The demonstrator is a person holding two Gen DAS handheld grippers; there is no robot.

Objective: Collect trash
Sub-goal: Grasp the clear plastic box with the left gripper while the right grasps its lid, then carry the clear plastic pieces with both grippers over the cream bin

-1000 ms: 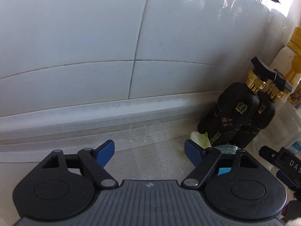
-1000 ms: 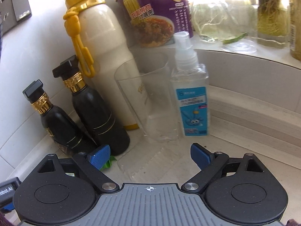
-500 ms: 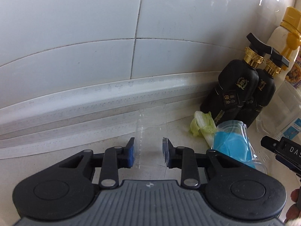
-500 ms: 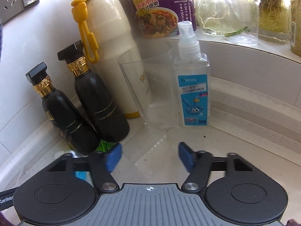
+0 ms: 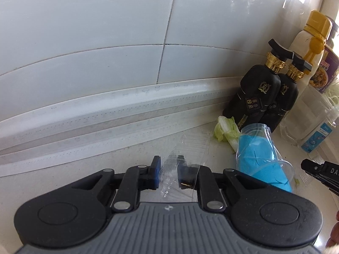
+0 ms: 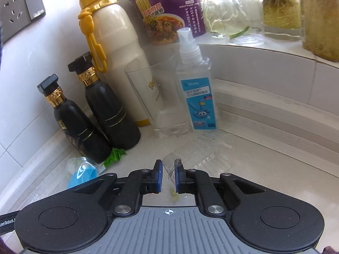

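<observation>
A crumpled clear plastic wrapper (image 5: 188, 146) lies on the white counter, and my left gripper (image 5: 169, 173) is shut on its near end. My right gripper (image 6: 168, 176) is shut on the corner of another clear plastic wrapper (image 6: 203, 154) that lies before the spray bottle. A clear plastic cup with blue material inside (image 5: 260, 156) lies on its side right of the left gripper; it also shows in the right wrist view (image 6: 82, 171). A green leaf scrap (image 5: 225, 130) lies by the black bottles; it also shows in the right wrist view (image 6: 114, 156).
Two black gold-collared bottles (image 6: 93, 114), a cream bottle with yellow cap (image 6: 114, 40), a drinking glass (image 6: 156, 97), a spray bottle (image 6: 195, 84) and a purple noodle cup (image 6: 167, 8) stand in the corner. Jars (image 6: 281, 6) line the sill. Tiled wall (image 5: 106, 31) behind.
Both grippers have closed from wide open: the left onto its clear wrapper, the right onto the other wrapper's corner. Both views pulled back slightly.
</observation>
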